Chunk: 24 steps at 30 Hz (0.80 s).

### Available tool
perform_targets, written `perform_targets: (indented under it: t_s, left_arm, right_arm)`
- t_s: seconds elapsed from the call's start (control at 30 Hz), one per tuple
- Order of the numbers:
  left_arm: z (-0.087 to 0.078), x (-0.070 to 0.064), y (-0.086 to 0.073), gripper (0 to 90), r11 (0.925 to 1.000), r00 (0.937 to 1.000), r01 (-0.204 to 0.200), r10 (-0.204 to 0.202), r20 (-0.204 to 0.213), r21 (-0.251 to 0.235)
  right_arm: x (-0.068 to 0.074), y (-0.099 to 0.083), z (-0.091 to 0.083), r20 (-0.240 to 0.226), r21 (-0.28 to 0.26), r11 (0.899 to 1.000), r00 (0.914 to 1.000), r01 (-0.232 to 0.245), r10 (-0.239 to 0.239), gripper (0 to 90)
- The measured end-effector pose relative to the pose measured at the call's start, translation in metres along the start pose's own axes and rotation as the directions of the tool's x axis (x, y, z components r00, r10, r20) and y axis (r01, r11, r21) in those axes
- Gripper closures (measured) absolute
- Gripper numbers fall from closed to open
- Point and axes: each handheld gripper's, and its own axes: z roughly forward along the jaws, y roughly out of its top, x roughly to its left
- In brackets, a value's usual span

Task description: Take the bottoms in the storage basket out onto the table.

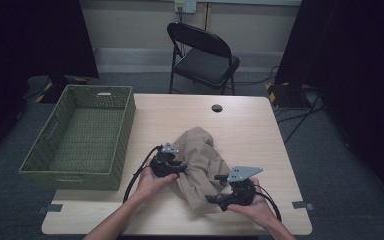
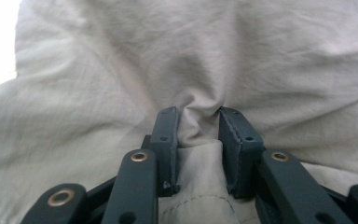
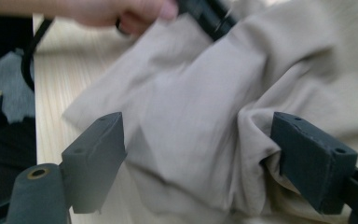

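One beige garment (image 1: 200, 162) is lying crumpled on the table (image 1: 250, 130), lower centre of the high view, between the two grippers. Two grippers in total, one per hand.

Left gripper (image 1: 172, 167) is sitting at the garment's left edge, centre-left of the high view, with the left hand (image 1: 150, 182) wrapping it from below. In the left gripper view the left gripper (image 2: 199, 122) is pinching one fold of the garment (image 2: 121, 70) between both pads, the cloth bunching into a ridge where they are closing on it; the jaws are standing narrow, clamped on fabric.

Right gripper (image 1: 217, 189) is sitting at the garment's lower right, bottom centre-right of the high view, with the right hand (image 1: 252, 205) cupping it. In the right gripper view the right gripper (image 3: 200, 140) is standing with its jaws spread wide, one pad at lower left and one at lower right of the frame, the garment (image 3: 196, 98) lying between them. The right pad is touching a fold; the left pad is apart from the cloth. Not clamping anything. The frame is blurry.

One green woven basket (image 1: 125, 107) is sitting at the left of the high view, hanging over the table's left edge. One black folding chair (image 1: 202, 50) is standing beyond the table, top centre. One round hole (image 1: 217, 108) is showing in the tabletop, just above the garment.
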Motion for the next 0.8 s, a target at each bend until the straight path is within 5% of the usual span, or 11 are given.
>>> perform_targets:
  t_s: [0.13, 0.2, 0.23, 0.27, 0.3, 0.33, 0.4, 0.6, 0.73, 0.8]
  left_arm:
    - [-0.001, 0.005, -0.001, 68.4, 0.9992, 0.9992, 0.039, -0.039, 0.012, -0.012]
    - [-0.002, 0.003, -0.001, 67.9, 0.9989, 0.9989, 0.047, -0.047, 0.004, -0.008]
    - [-0.004, 0.002, -0.001, 66.3, 0.9991, 0.9992, 0.034, -0.035, -0.022, -0.026]
    - [-0.008, -0.001, -0.001, 66.1, 0.9982, 0.9981, -0.021, 0.017, -0.058, -0.056]
    - [-0.013, -0.001, 0.0, 66.1, 0.9971, 0.9979, -0.03, 0.026, -0.059, -0.07]
    - [-0.019, 0.002, 0.002, 60.6, 0.9958, 0.9995, -0.003, 0.0, -0.032, -0.092]
    - [-0.041, 0.007, 0.005, 60.5, 0.9837, 0.9996, 0.03, -0.028, 0.009, -0.177]
    - [-0.065, 0.01, 0.009, 54.5, 0.9636, 0.9978, 0.054, -0.042, 0.052, -0.262]
    - [-0.069, 0.01, 0.013, 48.5, 0.9561, 0.9957, 0.066, -0.044, 0.081, -0.286]
    - [-0.069, 0.01, 0.012, 45.8, 0.9564, 0.996, 0.068, -0.049, 0.075, -0.284]
  right_arm:
    - [0.004, -0.002, 0.016, 0.001, 0.064, 0.997, 0.9987, 0.052, -0.052, 19.8]
    - [0.004, -0.001, 0.02, 0.006, 0.087, 0.994, 0.9973, 0.073, -0.074, 39.3]
    - [0.004, 0.002, 0.02, -0.008, 0.09, 0.993, 0.9972, 0.074, -0.074, 59.4]
    - [0.005, 0.005, 0.017, -0.003, 0.079, 0.993, 0.9958, 0.092, -0.092, 66.2]
    - [0.005, 0.005, 0.017, -0.003, 0.079, 0.993, 0.9958, 0.092, -0.092, 66.2]
    - [0.004, 0.011, 0.01, -0.019, 0.017, 0.998, 0.9983, 0.055, -0.055, 80.4]
    - [0.0, 0.018, 0.003, -0.029, -0.034, 0.999, 0.9995, 0.016, -0.017, 83.5]
    - [-0.016, 0.044, -0.007, 0.009, -0.131, 0.99, 0.999, -0.043, 0.045, 84.8]
    - [-0.032, 0.058, -0.007, 0.002, -0.168, 0.982, 0.9957, -0.091, 0.092, 84.4]
    - [-0.044, 0.064, -0.004, 0.033, -0.165, 0.982, 0.9945, -0.093, 0.1, 83.9]
